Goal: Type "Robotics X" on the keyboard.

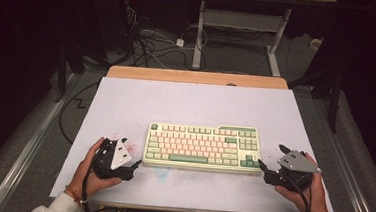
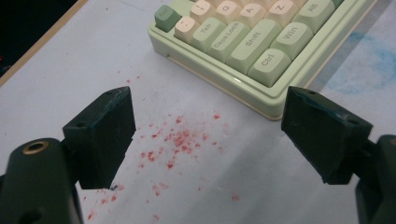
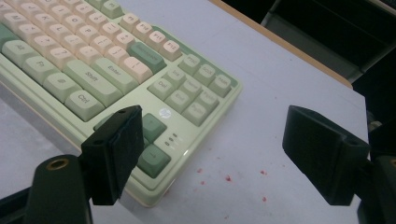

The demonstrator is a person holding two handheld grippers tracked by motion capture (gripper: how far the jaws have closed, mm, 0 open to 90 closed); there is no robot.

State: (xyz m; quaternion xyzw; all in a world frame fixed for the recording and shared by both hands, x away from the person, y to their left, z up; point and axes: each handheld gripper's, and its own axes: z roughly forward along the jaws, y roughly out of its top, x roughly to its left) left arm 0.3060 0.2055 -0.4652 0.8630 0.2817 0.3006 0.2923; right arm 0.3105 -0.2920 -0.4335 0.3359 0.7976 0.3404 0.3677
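Keyboard: pale green and cream mechanical keyboard (image 1: 202,147) is lying mid-table on the white table sheet (image 1: 191,103), open sheet spreading far of it.
Left gripper: left gripper (image 1: 135,163) is sitting just beside the keyboard's near-left corner, hand cupping it from the left; jaws spread wide, gripping nothing.
Right gripper: right gripper (image 1: 270,158) is hovering at the near-right corner; jaws wide apart, empty.
Marks: red specks (image 2: 175,142) are dotting the sheet between the left jaws.

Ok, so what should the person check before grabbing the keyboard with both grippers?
1. Left hand-held gripper open: ok, jaws wide apart.
2. Right hand-held gripper open: ok.
3. One gripper at each end of the keyboard: ok.
4. Keyboard flat on the table: ok.
5. Jaws around the keyboard's edges: not ok, the left is beside its corner with nothing between the jaws.
6. Red specks dry or sticky: cannot tell.
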